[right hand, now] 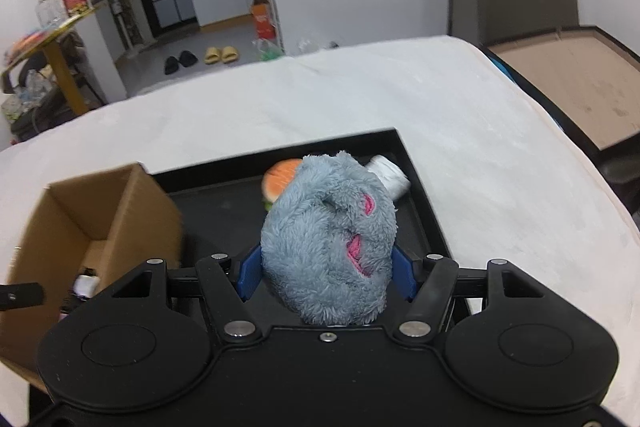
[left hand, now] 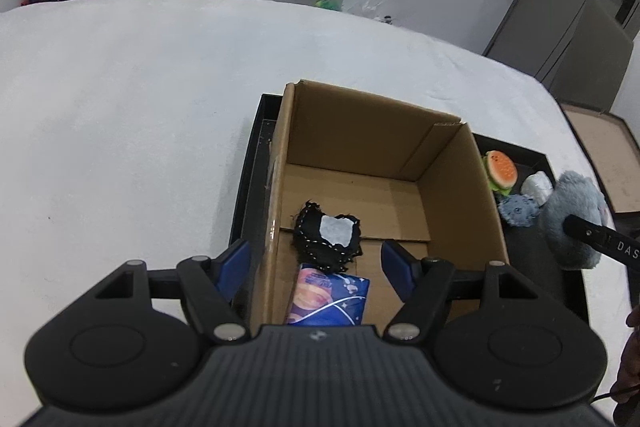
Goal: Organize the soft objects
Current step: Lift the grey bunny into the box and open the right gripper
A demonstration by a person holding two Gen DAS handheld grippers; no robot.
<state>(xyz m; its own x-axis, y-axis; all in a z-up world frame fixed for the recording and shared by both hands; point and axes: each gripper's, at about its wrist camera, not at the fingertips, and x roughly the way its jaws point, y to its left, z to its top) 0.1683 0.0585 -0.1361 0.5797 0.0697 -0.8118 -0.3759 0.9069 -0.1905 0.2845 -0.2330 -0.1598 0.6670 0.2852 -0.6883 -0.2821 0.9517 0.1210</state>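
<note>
An open cardboard box [left hand: 456, 163] stands on a black tray [left hand: 256, 131]. Inside lie a black stitched pouch with a white patch [left hand: 326, 237] and a blue tissue pack [left hand: 330, 301]. My left gripper [left hand: 316, 267] is open and empty, straddling the box's near left wall. My right gripper [right hand: 326, 269] is shut on a grey-blue plush toy [right hand: 324, 239], held above the tray [right hand: 224, 203]; the toy also shows in the left wrist view [left hand: 576, 215]. A plush burger [left hand: 500, 171], a white soft ball [left hand: 538, 187] and a blue fuzzy ball [left hand: 518, 211] lie on the tray right of the box.
The tray sits on a table under a white cloth [left hand: 120, 107]. A brown board with a dark frame [right hand: 568, 83] lies off the table's right edge. The cardboard box [right hand: 92, 211] is left of my right gripper.
</note>
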